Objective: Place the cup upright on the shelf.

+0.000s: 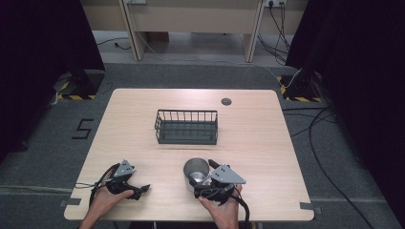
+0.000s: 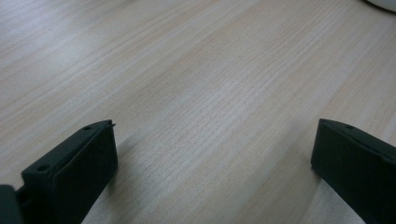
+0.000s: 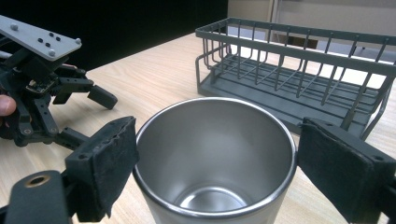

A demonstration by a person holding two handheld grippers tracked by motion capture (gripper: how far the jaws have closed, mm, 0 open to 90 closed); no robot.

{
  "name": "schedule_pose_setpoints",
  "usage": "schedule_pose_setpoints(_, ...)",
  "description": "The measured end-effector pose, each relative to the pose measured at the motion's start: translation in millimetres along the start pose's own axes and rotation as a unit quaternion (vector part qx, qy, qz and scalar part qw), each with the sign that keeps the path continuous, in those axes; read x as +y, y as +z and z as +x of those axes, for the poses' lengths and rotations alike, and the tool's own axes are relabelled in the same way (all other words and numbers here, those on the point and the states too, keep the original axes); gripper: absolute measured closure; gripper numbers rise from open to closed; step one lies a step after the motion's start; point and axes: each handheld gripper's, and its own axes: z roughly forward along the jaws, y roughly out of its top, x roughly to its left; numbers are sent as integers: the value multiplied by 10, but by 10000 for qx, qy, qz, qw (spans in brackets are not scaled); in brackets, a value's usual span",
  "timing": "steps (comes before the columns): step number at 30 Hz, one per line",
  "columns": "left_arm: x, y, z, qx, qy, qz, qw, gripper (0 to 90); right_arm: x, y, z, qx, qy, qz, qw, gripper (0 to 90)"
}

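High view: the right gripper reaches the steel cup. Left gripper view: fingers apart over bare tabletop. Right gripper view: fingers apart, flanking the cup, wire basket beyond.

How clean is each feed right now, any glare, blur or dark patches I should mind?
High view: even light on the pale wooden table, black curtains at both sides. Left gripper view: soft focus, wood grain smeared, shadows beside its open tongs. Right gripper view: bright reflections inside the shiny steel cup; the grey wire basket goes soft farther back.
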Motion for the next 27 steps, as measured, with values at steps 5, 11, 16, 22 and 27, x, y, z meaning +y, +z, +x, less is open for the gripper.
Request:
schedule_pose_setpoints(5, -1, -1, -1, -4, 4, -1, 10000, 0, -22, -19, 31, 20, -106, 33, 9999, 84)
schedule_pose_setpoints(11, -1, -1, 0, -4, 6, 1, 10000, 0, -43, 69, 28, -30, -92, 100, 9999, 65)
schedule_pose_setpoints(16, -1, 0, -1, -5, 3, -1, 10000, 0, -37, 137, 26, -26, 2, 152, 9999, 50)
schedule_pose_setpoints(22, -1, -1, -1, -4, 2, -2, 10000, 0, 10, 190, 51, -125, 37, 299, 9995, 38)
schedule_pose_setpoints(27, -1, -1, -1, -4, 5, 1, 10000, 0, 41, 246, 76, -184, 10, 393, 9991, 27)
